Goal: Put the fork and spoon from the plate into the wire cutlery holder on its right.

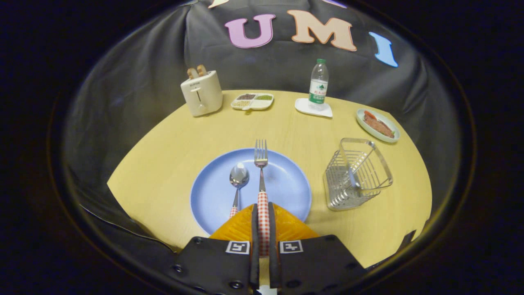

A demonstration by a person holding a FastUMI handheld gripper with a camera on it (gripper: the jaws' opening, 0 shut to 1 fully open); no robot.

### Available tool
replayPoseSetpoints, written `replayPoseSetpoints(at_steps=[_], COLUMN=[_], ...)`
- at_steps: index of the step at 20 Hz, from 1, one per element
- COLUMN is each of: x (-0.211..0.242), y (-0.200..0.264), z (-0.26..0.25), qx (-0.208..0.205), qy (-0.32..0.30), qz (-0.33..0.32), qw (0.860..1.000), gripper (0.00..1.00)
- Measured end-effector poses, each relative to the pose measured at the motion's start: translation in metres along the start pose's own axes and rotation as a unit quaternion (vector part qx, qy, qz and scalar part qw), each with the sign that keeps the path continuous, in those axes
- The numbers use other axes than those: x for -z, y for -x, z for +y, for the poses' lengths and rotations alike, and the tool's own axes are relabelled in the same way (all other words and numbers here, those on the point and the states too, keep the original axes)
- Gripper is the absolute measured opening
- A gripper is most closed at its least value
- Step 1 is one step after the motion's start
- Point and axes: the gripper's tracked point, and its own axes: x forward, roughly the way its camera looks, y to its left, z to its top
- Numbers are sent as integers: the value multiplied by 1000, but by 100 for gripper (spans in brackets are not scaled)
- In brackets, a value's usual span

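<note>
Gripper (263, 221) clamps fork (261, 172) handle, spoon (238, 180) just left

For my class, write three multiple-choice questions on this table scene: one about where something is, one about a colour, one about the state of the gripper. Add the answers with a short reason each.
1. Where is the wire holder?
A. right of the plate
B. behind the toaster
C. on the plate

2. What colour is the plate?
A. white
B. blue
C. green

3. What are the jaws of the gripper doing?
A. wide open above the spoon
B. closed on the fork handle
C. holding the bottle

Answers: A, the holder stands on the table right of the plate; B, the plate is light blue; B, the checked handle sits pinched between both jaws.
</note>
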Motion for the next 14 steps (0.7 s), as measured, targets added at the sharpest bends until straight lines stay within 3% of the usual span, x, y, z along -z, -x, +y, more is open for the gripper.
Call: replayPoseSetpoints(at_steps=[8,14], x=[-46,-32], y=[62,71], z=[-82,-140], qx=[42,56], qy=[-35,6], qz=[24,138], qw=[998,989], gripper=[13,12])
